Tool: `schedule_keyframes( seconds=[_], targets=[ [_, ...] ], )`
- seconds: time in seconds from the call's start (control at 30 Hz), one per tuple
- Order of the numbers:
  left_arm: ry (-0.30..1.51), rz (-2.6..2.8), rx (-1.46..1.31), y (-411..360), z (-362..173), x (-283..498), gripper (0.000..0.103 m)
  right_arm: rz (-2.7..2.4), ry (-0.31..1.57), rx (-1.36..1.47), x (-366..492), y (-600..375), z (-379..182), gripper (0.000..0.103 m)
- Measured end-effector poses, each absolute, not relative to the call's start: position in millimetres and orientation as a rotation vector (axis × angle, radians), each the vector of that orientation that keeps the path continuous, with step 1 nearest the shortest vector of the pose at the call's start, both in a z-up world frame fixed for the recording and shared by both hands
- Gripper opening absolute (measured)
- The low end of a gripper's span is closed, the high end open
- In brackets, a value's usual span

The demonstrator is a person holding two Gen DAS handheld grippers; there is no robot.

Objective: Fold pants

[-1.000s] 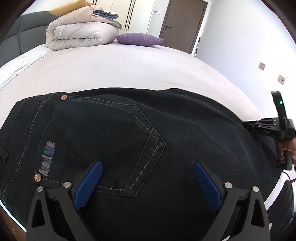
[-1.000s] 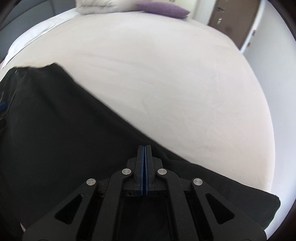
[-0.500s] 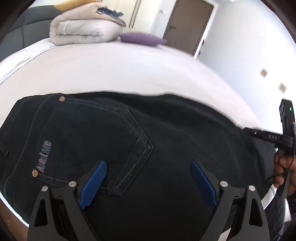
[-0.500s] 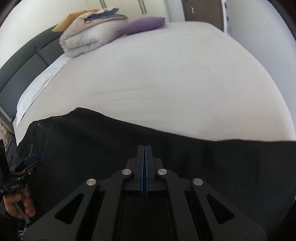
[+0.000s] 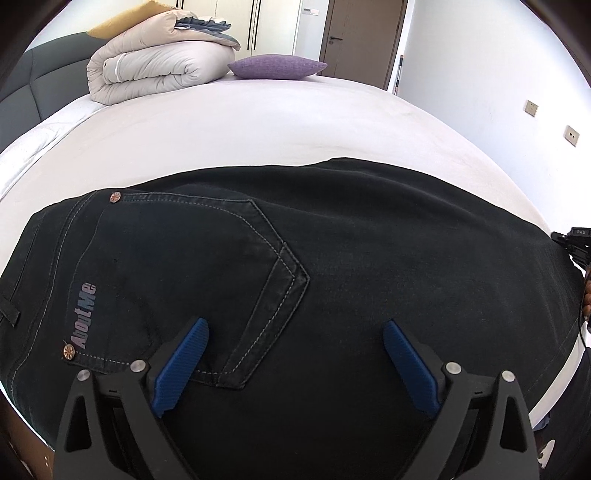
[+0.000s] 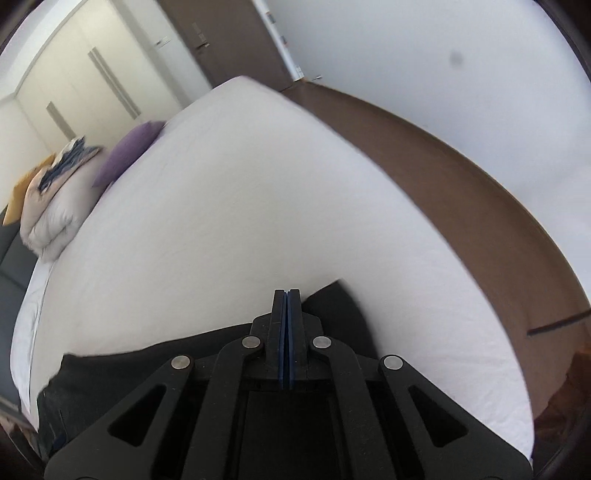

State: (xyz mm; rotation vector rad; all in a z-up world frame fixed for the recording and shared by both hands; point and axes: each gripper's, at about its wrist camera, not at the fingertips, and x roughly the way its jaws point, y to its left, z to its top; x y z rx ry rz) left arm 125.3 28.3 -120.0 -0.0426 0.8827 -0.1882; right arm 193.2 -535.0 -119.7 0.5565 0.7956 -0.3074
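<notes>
Black jeans lie flat across the near part of the white bed, back pocket and "AboutMe" label facing up. My left gripper hovers over the seat of the jeans, open, with nothing between its blue pads. The right gripper shows at the far right edge of the left wrist view, by the jeans' leg end, with part of a hand below it. In the right wrist view the right gripper is shut, pads flush, no cloth seen between them. The jeans lie beneath and beside it.
A folded beige duvet and a purple pillow sit at the bed's far end by the grey headboard. A brown door and wardrobes stand beyond. Brown floor borders the bed's right side below a white wall.
The right wrist view has swung from the jeans toward the bed's far corner, floor and wall. The right gripper has drifted toward the right edge of the left view. The left gripper has barely moved.
</notes>
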Motion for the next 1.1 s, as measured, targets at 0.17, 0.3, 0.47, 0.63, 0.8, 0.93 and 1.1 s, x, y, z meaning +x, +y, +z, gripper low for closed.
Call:
schedule_keyframes(
  seconds=[0.17, 0.3, 0.47, 0.63, 0.8, 0.93, 1.1],
  targets=[
    [0.895, -0.164, -0.055, 28, -115, 119, 0.096, -0.43, 0.705, 0.52, 132, -589, -72, 0.004],
    [0.882, -0.175, -0.082, 19, -104, 119, 0.093, -0.157, 0.674, 0.574, 104, -563, -52, 0.004],
    [0.891, -0.218, -0.026, -4, -103, 119, 0.093, 0.15, 0.867, 0.693, 114, -512, -107, 0.004],
    [0.898, -0.218, -0.007, -1, -116, 114, 0.093, 0.102, 0.842, 0.798, 94, -552, -161, 0.0],
    [0.882, -0.218, -0.02, 1, -115, 108, 0.09, -0.074, 0.722, 0.828, 45, -631, -153, 0.0],
    [0.863, -0.197, -0.034, 10, -100, 107, 0.073, -0.264, 0.675, 0.751, 16, -678, -126, 0.0],
    [0.797, -0.261, 0.023, -5, -65, 127, 0.04, -0.155, 0.653, 0.735, 23, -681, -83, 0.0]
  ],
)
